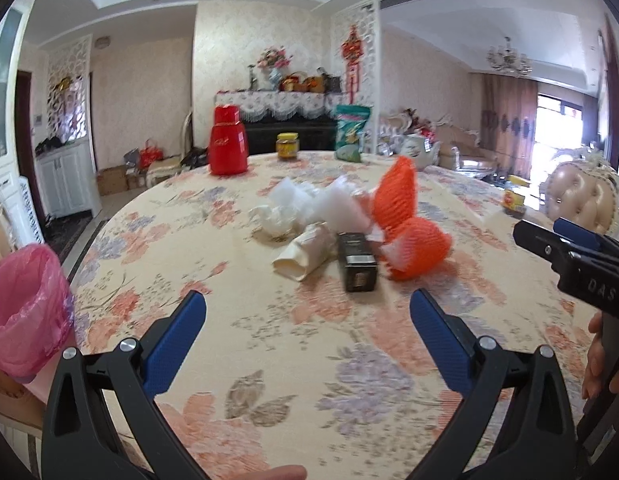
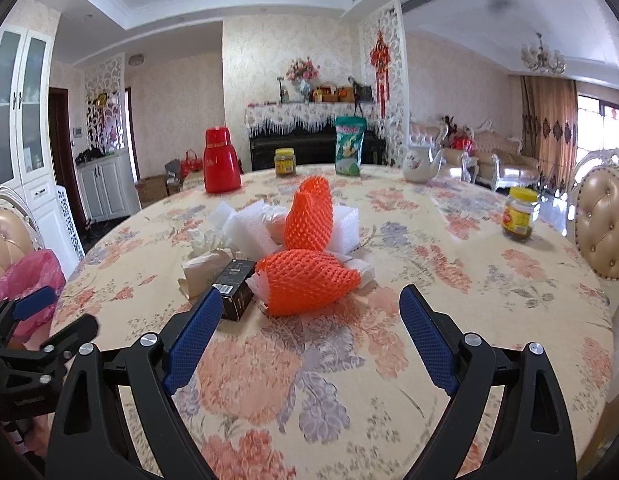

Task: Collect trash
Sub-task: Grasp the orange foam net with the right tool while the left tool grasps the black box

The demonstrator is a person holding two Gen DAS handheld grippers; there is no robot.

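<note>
Clearly both empty: left gripper (image 1: 307,332), right gripper (image 2: 311,330) spread wide. Risk: light orange foam net (image 2: 307,282) skids from closing pads, nudging black box (image 2: 238,294) off pile.

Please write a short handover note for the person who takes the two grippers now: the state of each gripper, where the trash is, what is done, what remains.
Left gripper: open, empty, above the table.
Right gripper: open, empty, facing the pile.
Trash lies mid-table: two orange foam nets, white foam pieces, crumpled tissue, a beige wrapper, a small black box.
Bin with pink bag stands at the table's left edge.
Done: nothing seems collected yet.
Left: carry every piece to the bin.
</note>
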